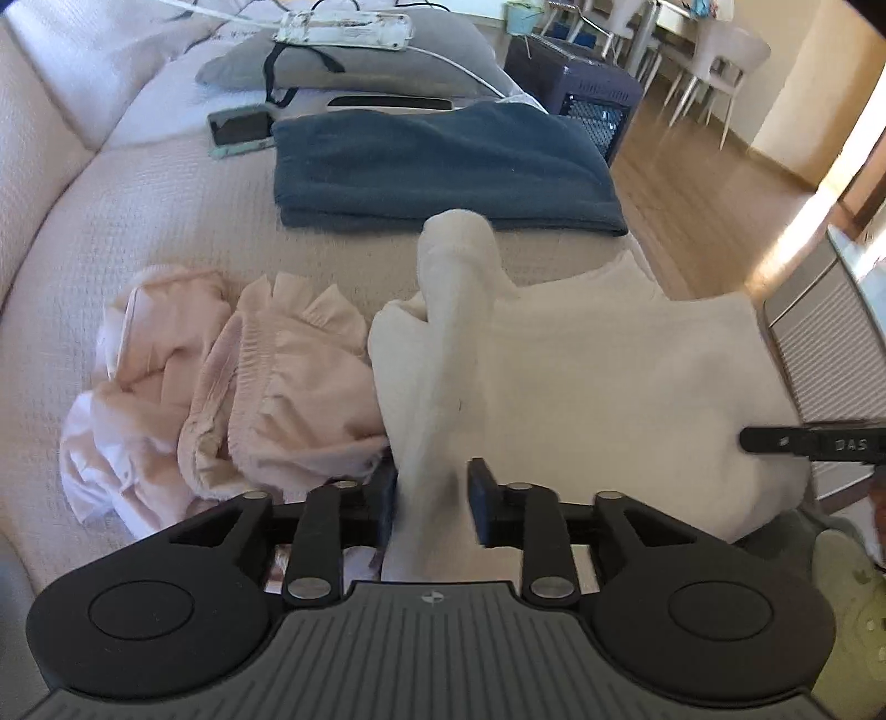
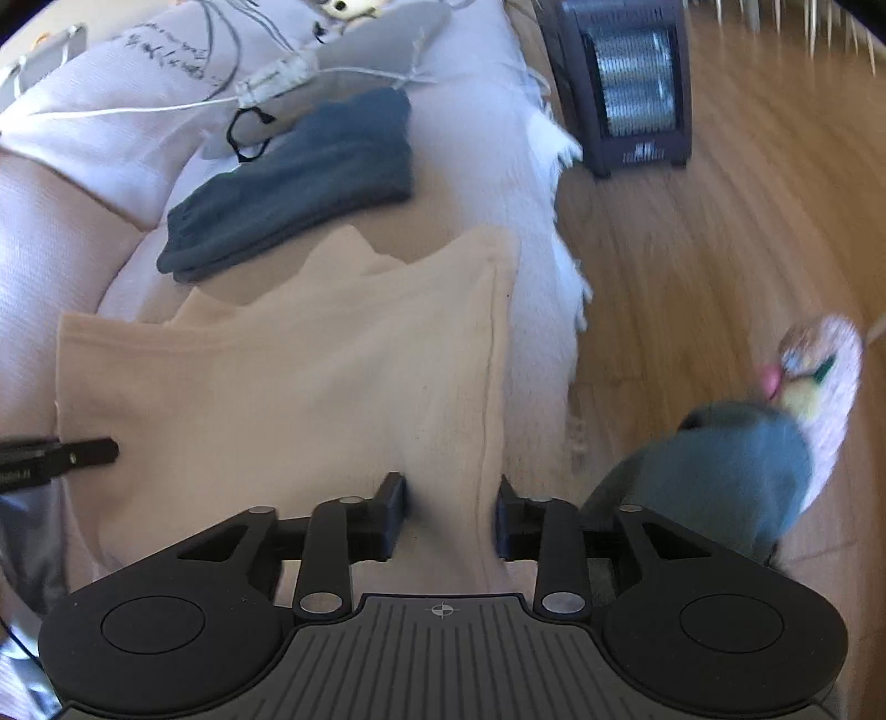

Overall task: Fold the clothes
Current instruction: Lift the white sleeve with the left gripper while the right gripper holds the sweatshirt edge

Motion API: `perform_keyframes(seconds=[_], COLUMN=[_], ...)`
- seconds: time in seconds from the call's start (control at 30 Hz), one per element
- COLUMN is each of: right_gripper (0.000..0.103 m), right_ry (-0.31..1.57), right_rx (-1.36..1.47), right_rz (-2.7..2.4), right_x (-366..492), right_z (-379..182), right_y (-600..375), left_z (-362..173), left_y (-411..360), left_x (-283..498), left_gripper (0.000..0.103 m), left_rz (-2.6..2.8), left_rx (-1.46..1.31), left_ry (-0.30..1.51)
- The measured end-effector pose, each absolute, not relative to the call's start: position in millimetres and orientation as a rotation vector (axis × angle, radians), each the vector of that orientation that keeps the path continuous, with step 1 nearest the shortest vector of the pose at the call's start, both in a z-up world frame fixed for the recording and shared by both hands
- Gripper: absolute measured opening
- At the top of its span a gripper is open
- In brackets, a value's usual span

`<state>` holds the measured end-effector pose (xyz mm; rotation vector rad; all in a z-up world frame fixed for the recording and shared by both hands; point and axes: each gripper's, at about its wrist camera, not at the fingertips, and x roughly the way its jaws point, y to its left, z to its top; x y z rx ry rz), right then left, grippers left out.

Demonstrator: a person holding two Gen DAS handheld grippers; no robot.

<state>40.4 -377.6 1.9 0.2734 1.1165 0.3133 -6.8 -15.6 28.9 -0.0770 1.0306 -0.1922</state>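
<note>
A cream garment [image 1: 609,376] lies spread on the sofa seat and also fills the middle of the right wrist view [image 2: 310,376]. My left gripper [image 1: 432,498] is shut on its near left edge, and a fold of cloth rises between the fingers. My right gripper [image 2: 451,515] is shut on its near right edge by the side seam. Each gripper's finger shows at the edge of the other's view, the right one [image 1: 797,440] and the left one [image 2: 72,454]. A crumpled pink garment [image 1: 243,387] lies left of the cream one.
A folded dark blue garment [image 1: 443,166] lies further back, also in the right wrist view [image 2: 299,183]. Behind it are a phone [image 1: 241,130], a grey cushion [image 1: 354,66] and a power strip [image 1: 343,30]. A heater [image 2: 626,88] stands on the wooden floor [image 2: 720,249] to the right. My slippered foot [image 2: 775,443] is near.
</note>
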Motion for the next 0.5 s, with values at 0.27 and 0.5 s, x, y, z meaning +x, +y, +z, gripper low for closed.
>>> perform_keyframes(seconds=[0.27, 0.5], right_gripper=[0.063, 0.033], right_ry=[1.194, 1.172], right_rx=[0.357, 0.318], right_rz=[0.347, 0.348], right_x=[56, 51], right_z=[-19, -13], right_y=[-381, -375], left_z=[20, 14], left_y=[-22, -39], left_x=[0, 1], left_gripper=[0.041, 0.019], left_rz=[-0.229, -0.236], left_rx=[-0.117, -0.081], left_ry=[1.052, 1.049])
